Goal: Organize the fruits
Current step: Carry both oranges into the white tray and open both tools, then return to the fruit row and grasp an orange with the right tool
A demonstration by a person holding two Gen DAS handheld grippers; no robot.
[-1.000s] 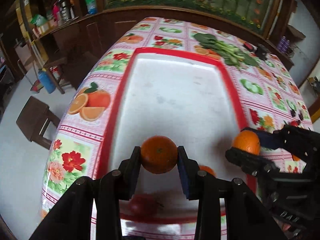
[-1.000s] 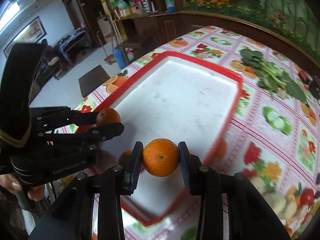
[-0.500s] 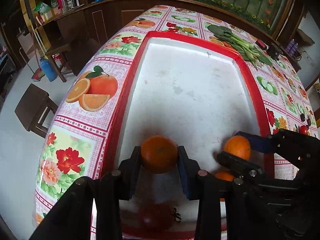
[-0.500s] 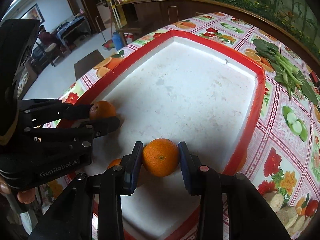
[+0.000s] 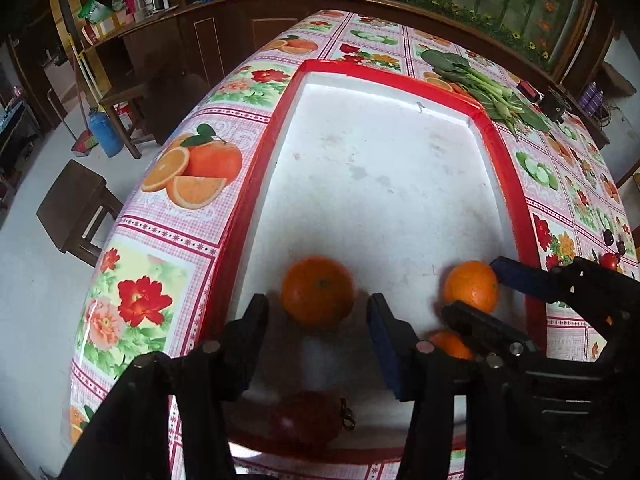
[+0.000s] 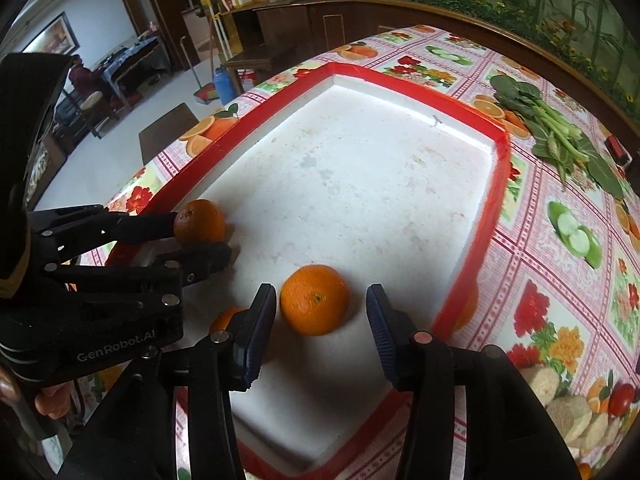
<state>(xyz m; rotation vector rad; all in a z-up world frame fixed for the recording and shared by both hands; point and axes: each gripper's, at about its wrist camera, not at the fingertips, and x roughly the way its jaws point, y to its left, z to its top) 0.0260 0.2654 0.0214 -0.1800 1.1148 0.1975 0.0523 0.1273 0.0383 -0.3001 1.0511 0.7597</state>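
Resting on the white floor of a red-rimmed tray [image 5: 256,184], near its close end, are two loose oranges. First orange [image 5: 318,291]: lies between the fingers of the left gripper [image 5: 318,322], whose jaws are opening; gaps show on both sides, so the pads no longer press on it. Second orange [image 6: 315,299]: lies between the fingers of the right gripper [image 6: 320,320], jaws likewise opening, a clear gap on the right pad's side and a narrow one on the left; released onto the tray floor. In the left wrist view the right gripper enters from the right edge with this second orange at its tips, near the tray's right rim. Third orange [image 5: 450,345]: partly hidden behind the gripper fingers, on the tray floor between the other two and nearer the close rim. Dark red round fruit [image 5: 308,420]: blurred, at the close rim beneath the left gripper; kind cannot be told. Tray stands on a tabletop [image 5: 172,216] covered with a pink checked cloth printed with oranges, flowers and cucumber slices. Leafy green vegetables [image 6: 556,136]: a bundle lying on the cloth beyond the tray's far right corner, well apart from the fruit. Wooden stool [image 5: 76,208]: on the pale floor, left of the tabletop. Blue bottle [image 5: 105,133]: on the floor further back.
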